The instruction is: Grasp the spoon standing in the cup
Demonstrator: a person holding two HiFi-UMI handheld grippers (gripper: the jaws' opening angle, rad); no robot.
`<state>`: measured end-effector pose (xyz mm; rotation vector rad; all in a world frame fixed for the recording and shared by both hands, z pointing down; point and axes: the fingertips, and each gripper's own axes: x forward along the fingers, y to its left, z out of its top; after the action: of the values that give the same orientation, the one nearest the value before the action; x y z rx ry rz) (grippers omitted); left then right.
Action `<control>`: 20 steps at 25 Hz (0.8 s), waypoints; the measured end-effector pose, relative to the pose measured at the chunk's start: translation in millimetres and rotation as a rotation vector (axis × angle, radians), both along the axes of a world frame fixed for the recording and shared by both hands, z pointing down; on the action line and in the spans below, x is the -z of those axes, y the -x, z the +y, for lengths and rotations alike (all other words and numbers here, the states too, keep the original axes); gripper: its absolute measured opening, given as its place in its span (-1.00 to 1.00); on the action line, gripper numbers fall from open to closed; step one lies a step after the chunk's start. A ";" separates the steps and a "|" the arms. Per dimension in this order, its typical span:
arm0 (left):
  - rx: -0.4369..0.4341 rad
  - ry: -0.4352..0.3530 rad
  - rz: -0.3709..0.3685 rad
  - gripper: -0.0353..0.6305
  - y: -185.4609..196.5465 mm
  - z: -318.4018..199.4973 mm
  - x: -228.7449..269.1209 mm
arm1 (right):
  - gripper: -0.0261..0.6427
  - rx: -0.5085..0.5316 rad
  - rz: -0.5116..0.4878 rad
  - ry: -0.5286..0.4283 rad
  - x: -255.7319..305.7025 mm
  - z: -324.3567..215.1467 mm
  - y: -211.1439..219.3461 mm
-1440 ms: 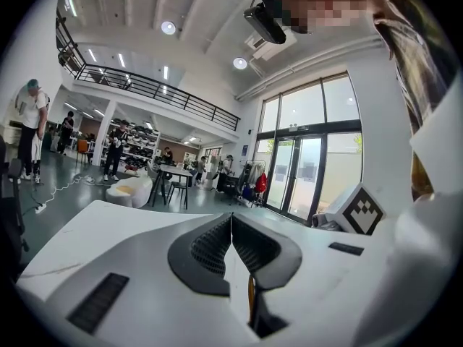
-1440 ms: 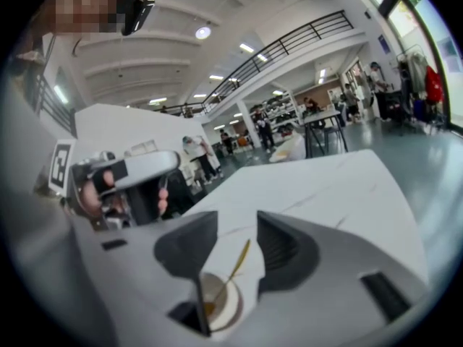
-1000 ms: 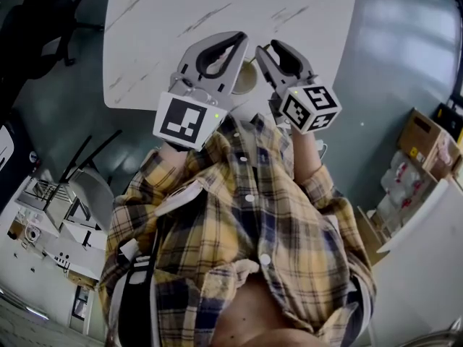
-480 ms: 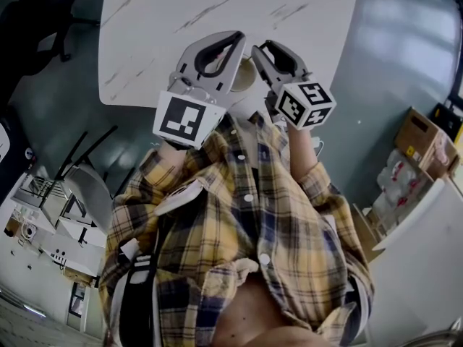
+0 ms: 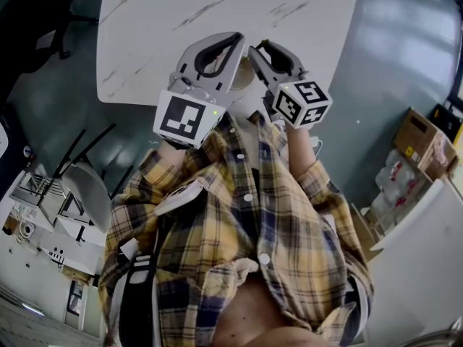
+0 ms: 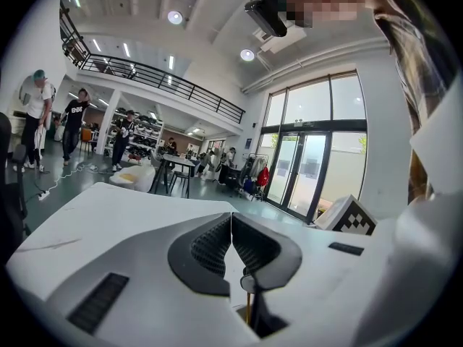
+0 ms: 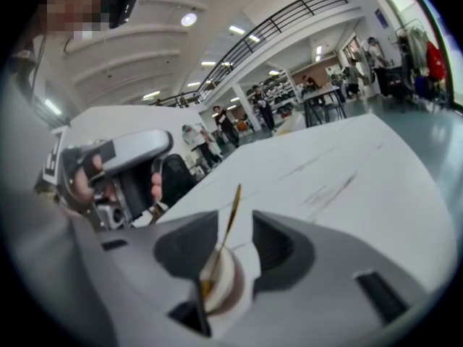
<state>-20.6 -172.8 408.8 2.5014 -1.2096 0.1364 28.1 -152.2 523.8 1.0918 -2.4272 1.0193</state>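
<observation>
A small cup stands near the front edge of the white marble table, mostly hidden between my two grippers. In the right gripper view a thin gold spoon leans up out of the cup. Its handle rises in the gap between the jaws of my right gripper, which is open and not touching it. My left gripper is shut on nothing, with its tips meeting just left of the cup. In the left gripper view a sliver of the spoon shows below its jaws. In the head view the left gripper and right gripper flank the cup.
The table's front edge lies just under the grippers, against the person's plaid shirt. Cardboard boxes sit on the floor at the right. Folded chairs stand at the left. Several people stand far off in the hall.
My right gripper has shifted a little to the left, closer to the cup and the left gripper. The left gripper has stayed put and shut.
</observation>
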 end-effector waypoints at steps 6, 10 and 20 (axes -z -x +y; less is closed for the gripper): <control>0.001 0.000 -0.003 -0.83 1.0 1.0 1.7 | -0.49 0.022 0.020 -0.006 0.5 0.4 3.6; 0.001 0.000 -0.004 -0.83 3.4 1.2 1.2 | -0.57 0.036 0.043 -0.012 -1.7 0.0 6.2; -0.002 -0.006 -0.005 -0.83 2.7 0.1 3.2 | -0.70 0.032 0.044 -0.013 1.1 -0.9 5.2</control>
<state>-23.3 -172.7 405.6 2.5088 -1.2108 0.1401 22.9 -153.2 522.6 1.0652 -2.4121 0.9609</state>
